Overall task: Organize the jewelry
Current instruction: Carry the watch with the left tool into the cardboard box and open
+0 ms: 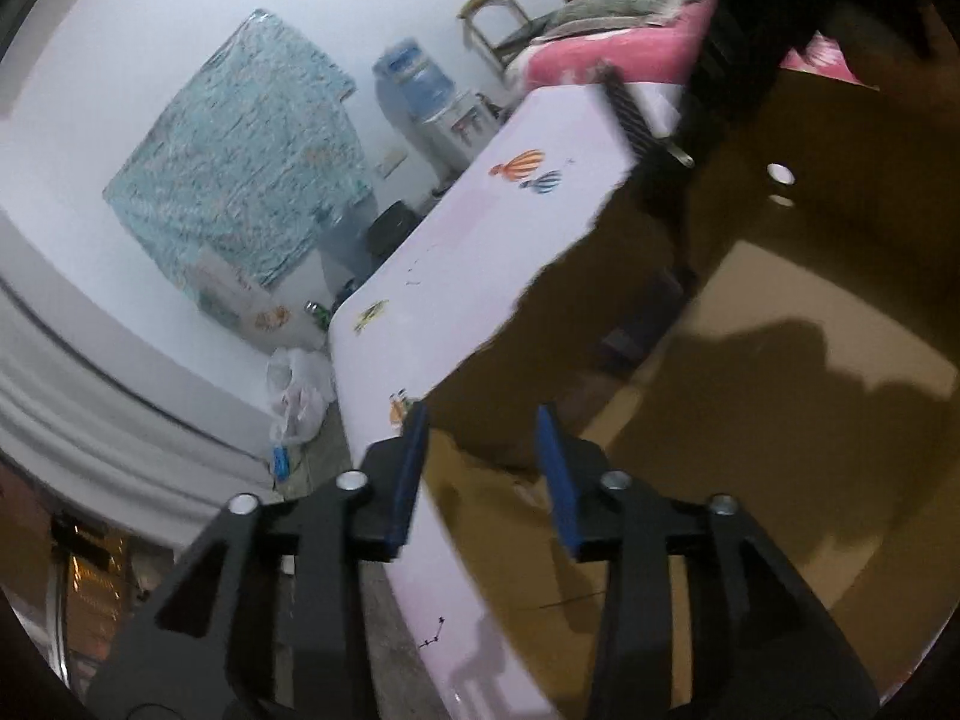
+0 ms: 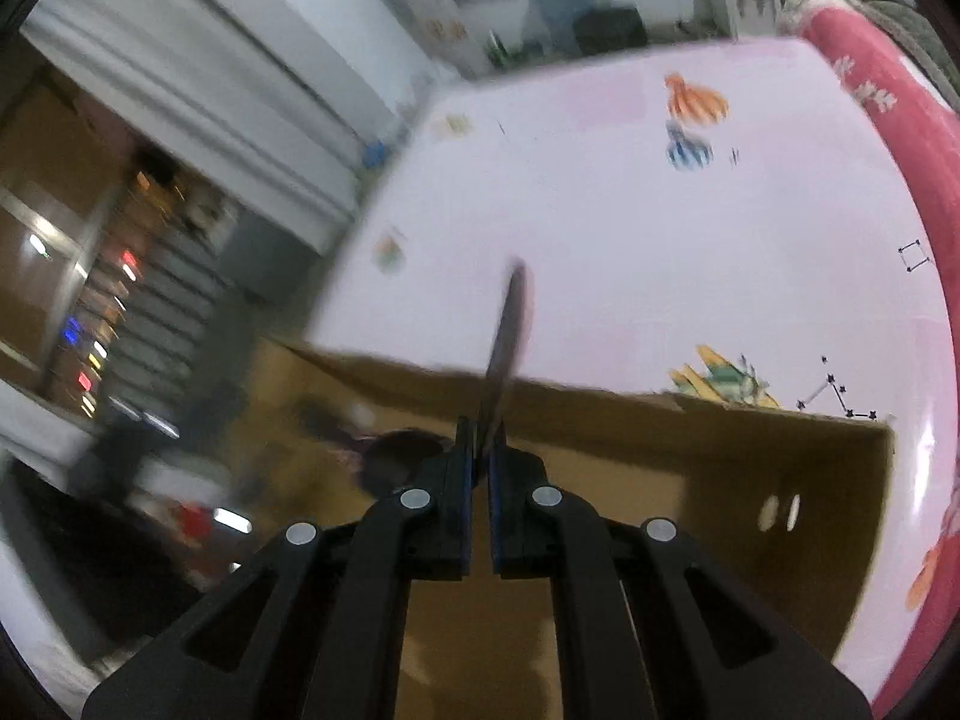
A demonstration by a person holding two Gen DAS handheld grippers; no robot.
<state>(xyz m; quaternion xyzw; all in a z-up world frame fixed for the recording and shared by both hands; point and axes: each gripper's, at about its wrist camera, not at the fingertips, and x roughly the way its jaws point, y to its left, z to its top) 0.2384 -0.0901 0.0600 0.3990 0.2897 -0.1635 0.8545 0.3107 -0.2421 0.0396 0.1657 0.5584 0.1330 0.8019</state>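
Your right hand-held gripper (image 2: 480,450) pinches a thin dark strip (image 2: 507,336) over the cardboard box (image 2: 780,480), ready to sort; your left hand-held gripper (image 1: 483,468) gapes empty.

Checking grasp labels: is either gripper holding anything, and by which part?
The right gripper is shut on a thin dark flat item, pinched at its near end; blur hides what it is. The left gripper is open and empty.

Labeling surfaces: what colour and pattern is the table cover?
Pale pink table cover with small cartoon prints, including striped balloons; clearest in the right wrist view.
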